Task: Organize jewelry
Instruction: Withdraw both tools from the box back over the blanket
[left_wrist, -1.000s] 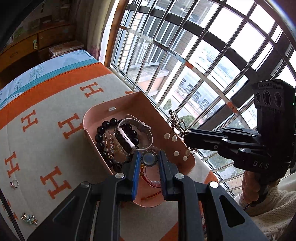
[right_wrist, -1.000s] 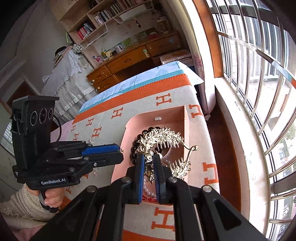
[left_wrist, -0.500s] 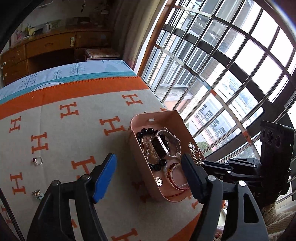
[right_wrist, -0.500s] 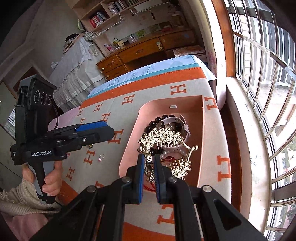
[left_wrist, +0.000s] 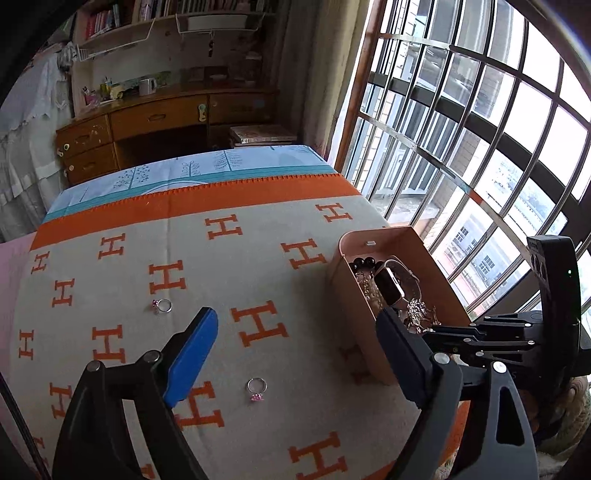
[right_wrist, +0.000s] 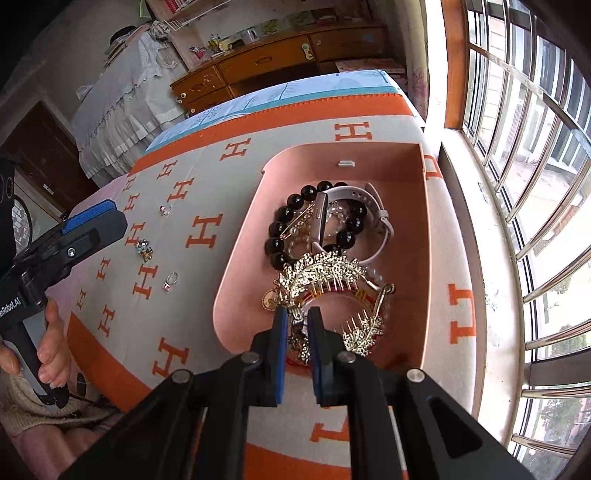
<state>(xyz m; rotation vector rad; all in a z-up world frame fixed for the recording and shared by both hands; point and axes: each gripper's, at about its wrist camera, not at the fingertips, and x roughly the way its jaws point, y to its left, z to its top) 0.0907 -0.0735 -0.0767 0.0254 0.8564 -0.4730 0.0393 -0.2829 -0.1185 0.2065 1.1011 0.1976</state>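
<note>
Two rings loose on the blanket (left_wrist: 258, 258), left of the pink tray (right_wrist: 424, 229): one with a pink stone (left_wrist: 256, 389) nearer the tray, one (left_wrist: 162, 305) farther off. One small brooch-like cluster (right_wrist: 144, 249) between them, seen only from the right wrist. Inside the tray: one black bead bracelet (right_wrist: 280, 229), one watch with a pale strap (right_wrist: 321, 218), one gold hair comb (right_wrist: 325, 273), plus a tangle of smaller pieces too jumbled to count.

Left gripper (left_wrist: 295, 354) spread wide, holding nothing, hovering above the blanket just left of the tray, pink-stone ring below the gap. Right gripper (right_wrist: 297, 328) clamped tight on the gold hair comb at its near end, over the near part of the tray; whether the comb rests on the pile beneath, cannot tell.

From the left wrist: only the tray's outer wall and the top of its contents, the comb mostly hidden behind the fingers. From the right wrist: full tray interior.
</note>
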